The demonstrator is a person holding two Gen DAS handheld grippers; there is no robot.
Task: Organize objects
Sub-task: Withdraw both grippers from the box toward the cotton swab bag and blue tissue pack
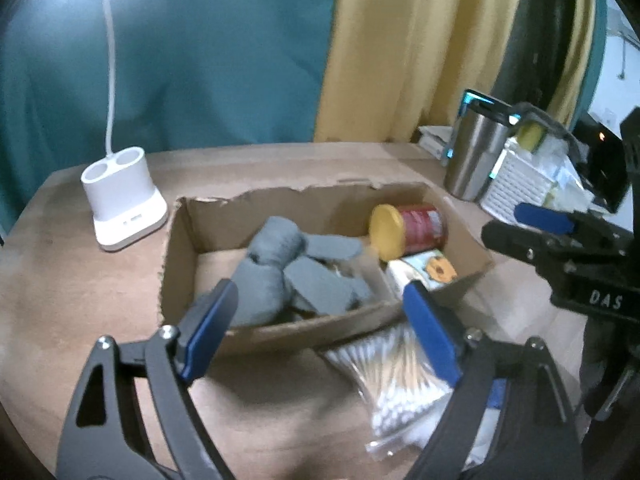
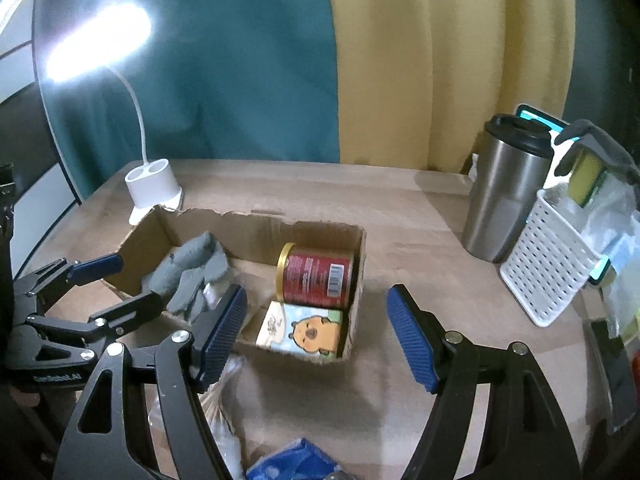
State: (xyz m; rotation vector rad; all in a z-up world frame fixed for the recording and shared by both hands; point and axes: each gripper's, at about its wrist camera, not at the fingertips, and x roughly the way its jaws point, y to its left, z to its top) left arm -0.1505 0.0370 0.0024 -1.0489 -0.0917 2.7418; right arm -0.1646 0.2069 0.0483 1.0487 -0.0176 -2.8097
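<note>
Cotton swabs [image 1: 394, 384], left view only, barcoded can [image 2: 316, 278]

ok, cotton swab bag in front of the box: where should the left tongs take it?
Probably from above, across the bag's narrow width near its middle. The cotton swab bag lies flat on the table, just outside the cardboard box, under the open left tongs. It is soft and long, so pinch across the swab bundle, not the loose sealed end.
</note>
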